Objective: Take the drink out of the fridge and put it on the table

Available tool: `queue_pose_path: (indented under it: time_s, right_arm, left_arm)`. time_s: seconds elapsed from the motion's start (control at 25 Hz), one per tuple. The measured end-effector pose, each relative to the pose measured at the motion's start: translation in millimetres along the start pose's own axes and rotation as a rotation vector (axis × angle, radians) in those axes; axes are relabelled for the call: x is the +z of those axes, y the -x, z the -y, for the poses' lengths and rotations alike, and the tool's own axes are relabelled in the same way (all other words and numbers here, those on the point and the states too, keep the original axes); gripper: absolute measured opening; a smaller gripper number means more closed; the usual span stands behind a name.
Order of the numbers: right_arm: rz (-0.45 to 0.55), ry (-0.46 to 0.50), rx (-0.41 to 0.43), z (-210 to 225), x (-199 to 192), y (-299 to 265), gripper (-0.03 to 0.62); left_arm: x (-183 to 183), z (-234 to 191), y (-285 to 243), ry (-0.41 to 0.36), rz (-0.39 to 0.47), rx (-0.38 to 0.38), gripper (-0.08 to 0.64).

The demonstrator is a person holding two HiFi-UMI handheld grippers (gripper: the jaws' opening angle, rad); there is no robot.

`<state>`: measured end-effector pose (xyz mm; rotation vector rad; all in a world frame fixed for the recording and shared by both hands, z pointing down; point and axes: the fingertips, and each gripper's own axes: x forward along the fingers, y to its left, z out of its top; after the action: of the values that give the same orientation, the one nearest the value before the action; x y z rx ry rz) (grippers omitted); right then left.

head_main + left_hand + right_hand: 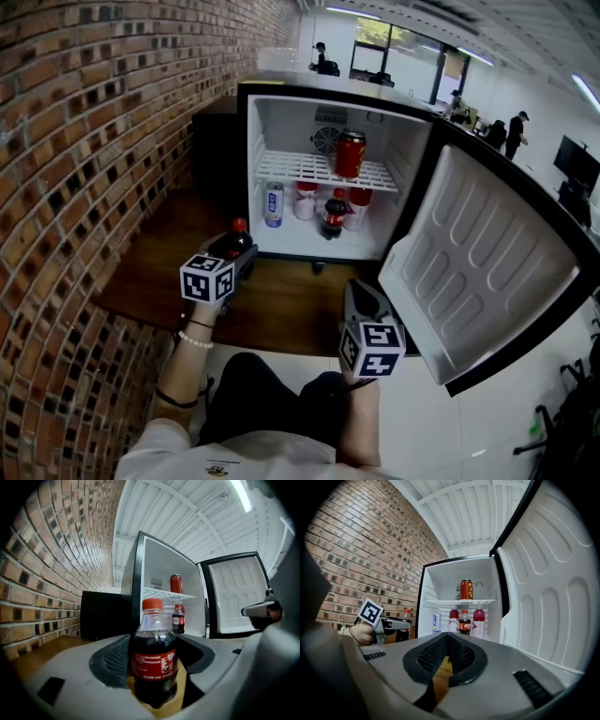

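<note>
A small cola bottle with a red cap and red label stands upright between the jaws of my left gripper, which is shut on its body. Bottle and gripper are over the left part of the wooden table, in front of the open fridge. I cannot tell whether the bottle's base touches the wood. My right gripper hovers shut and empty near the table's front edge, pointing at the fridge; its tips meet with nothing between them.
The fridge door swings wide open on the right. Inside are a red can on the wire shelf, another cola bottle, a blue-white can and red drink bottles. A brick wall runs along the left.
</note>
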<state>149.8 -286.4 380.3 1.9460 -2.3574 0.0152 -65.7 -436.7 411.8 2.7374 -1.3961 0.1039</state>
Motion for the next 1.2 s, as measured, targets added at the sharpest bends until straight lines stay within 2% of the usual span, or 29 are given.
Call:
queue_pose_path:
  time_s: [0.56,0.96,1.2]
  right_arm:
    - [-0.005,-0.002,-0.002,-0.7,-1.4,-1.5,0.012]
    - [-0.014,-0.001,0.004,-2.6,-4.1,-3.9,0.012]
    - [-0.02,0.001,0.009,-5.5,-5.4,-4.9,0.012]
  left_arm:
    - [-44.7,-17.2,-4.2,0.042,-0.036,0.048,0.304]
    - [-48.7,-9.7,4.2,-0.023,-0.03,0.052,0.304]
    - [-50.8,-8.4,8.3,-0.036,-0.021,0.056,0.307]
